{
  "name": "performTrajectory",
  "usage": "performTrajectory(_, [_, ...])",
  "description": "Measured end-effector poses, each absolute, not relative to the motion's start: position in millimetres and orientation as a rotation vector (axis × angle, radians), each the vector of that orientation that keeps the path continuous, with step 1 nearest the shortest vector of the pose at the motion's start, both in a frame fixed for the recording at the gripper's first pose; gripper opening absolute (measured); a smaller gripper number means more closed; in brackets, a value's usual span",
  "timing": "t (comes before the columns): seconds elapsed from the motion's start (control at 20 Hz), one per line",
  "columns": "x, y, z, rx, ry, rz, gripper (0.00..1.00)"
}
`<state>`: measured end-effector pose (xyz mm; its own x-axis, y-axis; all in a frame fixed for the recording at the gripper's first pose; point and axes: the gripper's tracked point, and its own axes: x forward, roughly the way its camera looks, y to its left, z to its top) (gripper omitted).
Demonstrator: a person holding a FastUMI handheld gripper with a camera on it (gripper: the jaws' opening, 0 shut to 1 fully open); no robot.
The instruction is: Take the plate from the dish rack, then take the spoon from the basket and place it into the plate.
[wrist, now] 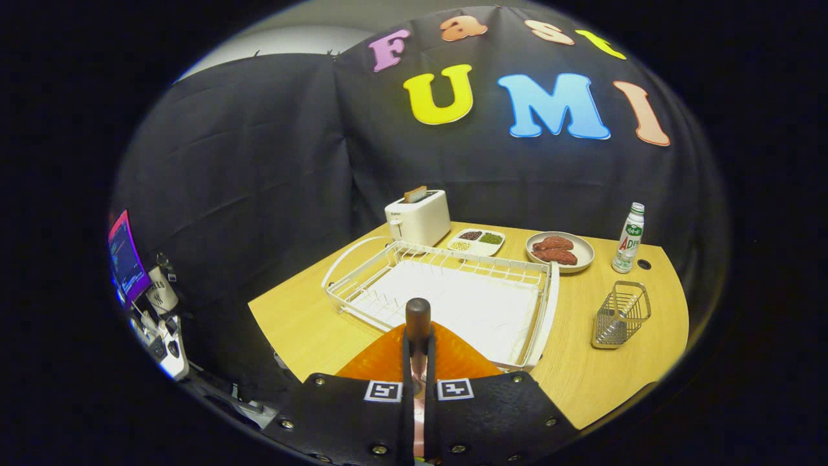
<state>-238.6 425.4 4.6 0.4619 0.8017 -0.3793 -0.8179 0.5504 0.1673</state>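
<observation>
- Gripper view: black cloth wall behind a wooden bench [310, 323]; a screen and some gear sit off the bench's left side, details too small to tell.
- White wire dish rack [446, 291] near bench's front-left edge, w/ white tray under it; no plate stands in its slots.
- Orange plate [388, 359] held edge-on at rack's front edge, just ahead of the fingers.
- Gripper [418, 336] closed on the plate, fingers nearly together w/ plate rim pinched between them; dark rounded tip pokes up above the plate.
- Wire basket [621, 315] near bench's right edge, well apart from rack; the spoon in it is too small to make out clearly.
- Back edge, L to R: white toaster [418, 217] w/ a slice in its slot, divided dish of grains [477, 241], plate of reddish food [559, 251], small bottle [629, 238] near back-right corner.
</observation>
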Motion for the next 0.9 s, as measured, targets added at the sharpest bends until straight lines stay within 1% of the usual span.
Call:
performTrajectory(0.25, [-268.3, 443.9, -21.6, -0.128, 0.445, 1.061, 0.06])
performTrajectory(0.5, [-286.9, 450.2, -36.0, -0.161, 0.440, 1.103, 0.06])
performTrajectory(0.65, [-289.7, 443.8, -33.5, -0.158, 0.404, 1.107, 0.05])
performTrajectory(0.75, [-290.2, 439.1, -35.5, -0.160, 0.399, 1.111, 0.09])
performTrajectory(0.9, [-286.1, 430.6, -38.5, -0.161, 0.410, 1.098, 0.13])
